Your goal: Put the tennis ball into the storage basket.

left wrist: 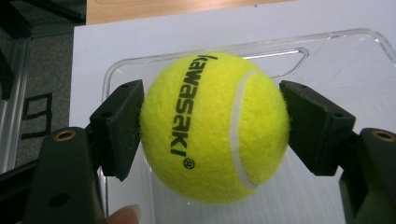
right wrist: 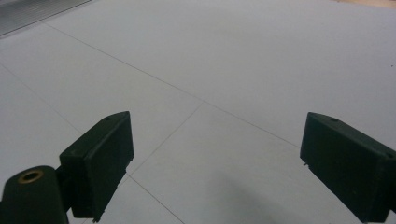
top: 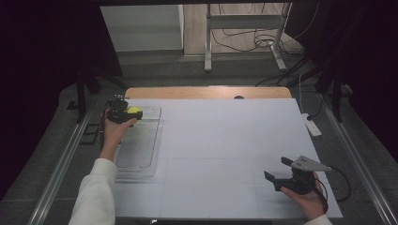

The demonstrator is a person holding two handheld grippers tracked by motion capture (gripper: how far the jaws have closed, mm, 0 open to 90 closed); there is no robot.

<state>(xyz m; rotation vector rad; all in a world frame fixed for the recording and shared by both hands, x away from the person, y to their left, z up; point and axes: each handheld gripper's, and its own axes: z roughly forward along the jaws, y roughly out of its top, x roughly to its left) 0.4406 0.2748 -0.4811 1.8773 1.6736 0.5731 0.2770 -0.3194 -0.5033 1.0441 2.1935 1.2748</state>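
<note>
Right now we squeeze the yellow tennis ball (left wrist: 215, 128) between the two fingers (left wrist: 119, 128) of our left gripper (top: 123, 114), and we hold it over the far end of the clear tray (top: 141, 161) on the left side of the table (top: 225, 140). We think the ball goes into the tray, so we should lower it close before letting go, or it may bounce out. Our right gripper (top: 281, 171) rests near the table's front right corner with its fingers wide apart and nothing between them.

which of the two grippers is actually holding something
The left gripper, over the clear tray at the table's left side. Its jaws press a yellow tennis ball between them. The right gripper stands open with nothing between its jaws.
</note>
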